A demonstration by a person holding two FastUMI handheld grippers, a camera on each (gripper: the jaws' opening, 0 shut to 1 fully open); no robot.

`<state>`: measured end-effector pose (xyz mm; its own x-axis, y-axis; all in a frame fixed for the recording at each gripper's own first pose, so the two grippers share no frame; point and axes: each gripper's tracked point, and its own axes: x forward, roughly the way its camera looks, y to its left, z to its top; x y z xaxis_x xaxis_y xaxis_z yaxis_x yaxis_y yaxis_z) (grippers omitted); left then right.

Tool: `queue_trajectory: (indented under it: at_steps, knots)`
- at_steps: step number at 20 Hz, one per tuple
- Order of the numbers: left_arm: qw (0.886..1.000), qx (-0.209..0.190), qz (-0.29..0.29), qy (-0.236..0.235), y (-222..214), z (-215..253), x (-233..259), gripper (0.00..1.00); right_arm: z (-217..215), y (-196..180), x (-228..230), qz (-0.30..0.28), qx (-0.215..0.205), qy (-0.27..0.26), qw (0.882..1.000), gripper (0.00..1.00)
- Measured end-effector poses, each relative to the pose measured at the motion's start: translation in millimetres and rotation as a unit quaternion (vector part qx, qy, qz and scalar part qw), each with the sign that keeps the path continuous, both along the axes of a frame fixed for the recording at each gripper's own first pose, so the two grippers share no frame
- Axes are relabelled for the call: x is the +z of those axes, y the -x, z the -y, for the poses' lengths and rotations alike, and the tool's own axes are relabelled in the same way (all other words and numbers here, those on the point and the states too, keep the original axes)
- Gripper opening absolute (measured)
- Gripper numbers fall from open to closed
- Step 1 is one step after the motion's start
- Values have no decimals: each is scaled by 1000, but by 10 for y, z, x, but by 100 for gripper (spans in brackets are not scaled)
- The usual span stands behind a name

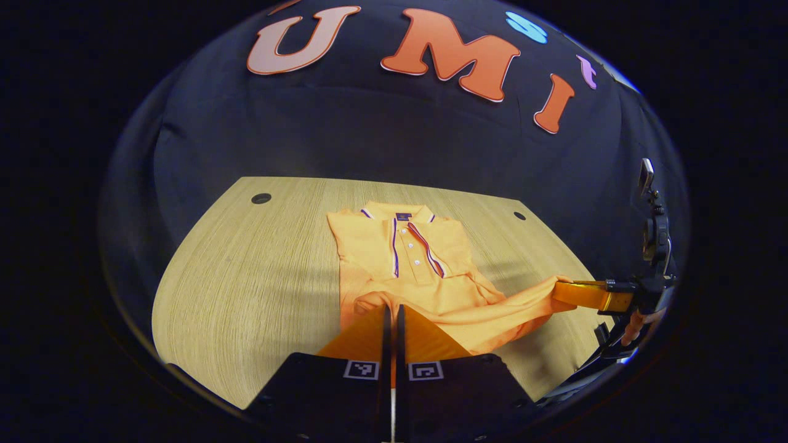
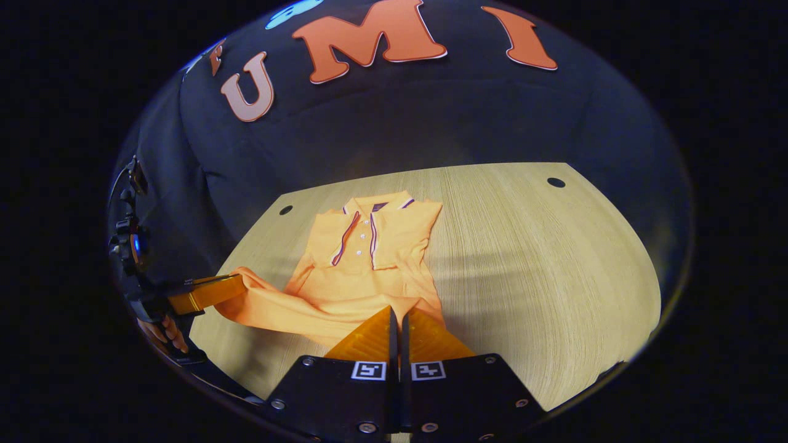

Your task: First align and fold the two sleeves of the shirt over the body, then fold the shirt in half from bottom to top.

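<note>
An orange polo shirt (image 1: 400, 258) lies on the wooden table (image 1: 246, 277), collar at the far end and both sleeves folded in over the body. My left gripper (image 1: 393, 309) is shut on the near hem at one bottom corner. Off to the right, my right gripper (image 1: 563, 287) pinches the other hem corner and holds it a little above the table. In the right gripper view the shirt (image 2: 363, 258) stretches from my right gripper (image 2: 397, 312), shut on the hem, to my left gripper (image 2: 237, 280) at the left. The hem hangs slack between the two.
The table has small round holes near its far corners (image 1: 261, 198) (image 2: 556, 182). Bare wood (image 2: 542, 258) spreads wide on the shirt's right side. A hand (image 2: 163, 332) holds the left gripper by the table's near edge. The black booth wall stands behind the table.
</note>
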<state>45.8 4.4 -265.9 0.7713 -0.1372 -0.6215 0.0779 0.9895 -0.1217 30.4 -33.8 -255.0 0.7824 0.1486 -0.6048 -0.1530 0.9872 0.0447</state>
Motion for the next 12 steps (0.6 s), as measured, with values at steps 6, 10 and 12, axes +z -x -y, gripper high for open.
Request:
queue_trajectory:
  at_steps: [6, 10, 12]
  knots:
    - [1000, -17, -13, 4, -460, -110, -75, 3, -75, -502, -16, -7, -15, 10, 1000, 1]
    - [1000, -20, -22, 8, -830, -236, -117, 2, -108, -907, -5, -8, -28, 20, 999, 1]
    - [999, -21, -22, 11, -1029, -298, -133, 3, -130, -1105, -7, -9, -33, 26, 999, 1]
